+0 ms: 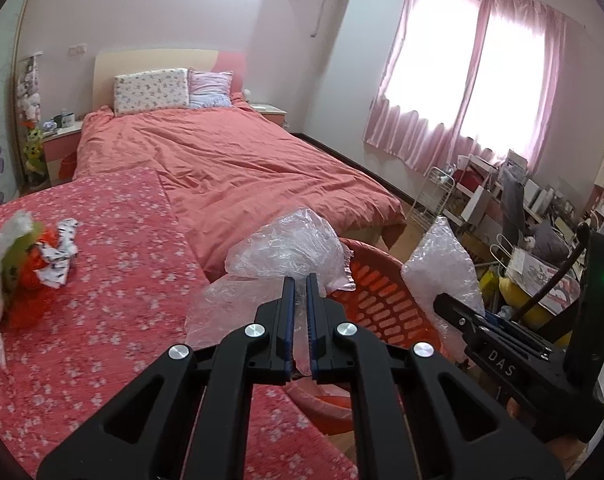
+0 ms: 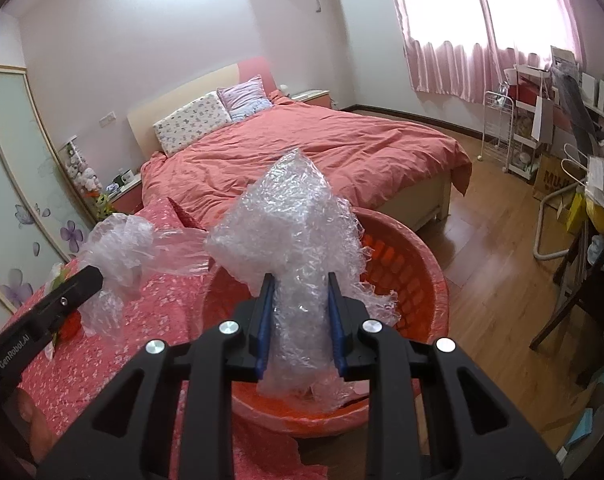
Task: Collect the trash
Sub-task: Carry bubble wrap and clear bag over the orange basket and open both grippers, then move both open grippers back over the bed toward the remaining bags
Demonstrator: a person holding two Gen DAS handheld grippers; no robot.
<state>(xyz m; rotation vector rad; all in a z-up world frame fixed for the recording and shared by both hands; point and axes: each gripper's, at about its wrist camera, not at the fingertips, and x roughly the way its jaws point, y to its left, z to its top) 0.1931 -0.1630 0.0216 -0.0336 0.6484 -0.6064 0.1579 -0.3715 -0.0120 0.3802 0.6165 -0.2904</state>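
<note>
The table [image 1: 102, 280] carried a red cloth with small white flowers and stood at the foot of a bed [image 1: 230, 168] with a coral-red cover. Two pillows [image 1: 152, 90] leaned on the headboard. Pink curtains [image 1: 461, 80] hung over a bright window, and the floor beside the bed was wood. A red slotted basket [image 2: 421, 280] stood at the table's edge, between table and floor.

Two pieces of clear plastic trash were in hand. The left gripper [image 1: 300, 280] had its fingers clenched on a thin, crumpled plastic bag [image 1: 290, 244], held above the basket's near rim. The right gripper [image 2: 300, 280] had its fingers grasping a bunched wad of bubble wrap [image 2: 294, 216], standing upright over the basket's opening.

On the table, well away from the basket, lay one further cluster of trash [image 1: 26, 264]: orange, green and white scraps with a black-and-white printed wrapper; the separate pieces could not be counted.

Count: one basket, two grippers, two pillows.
</note>
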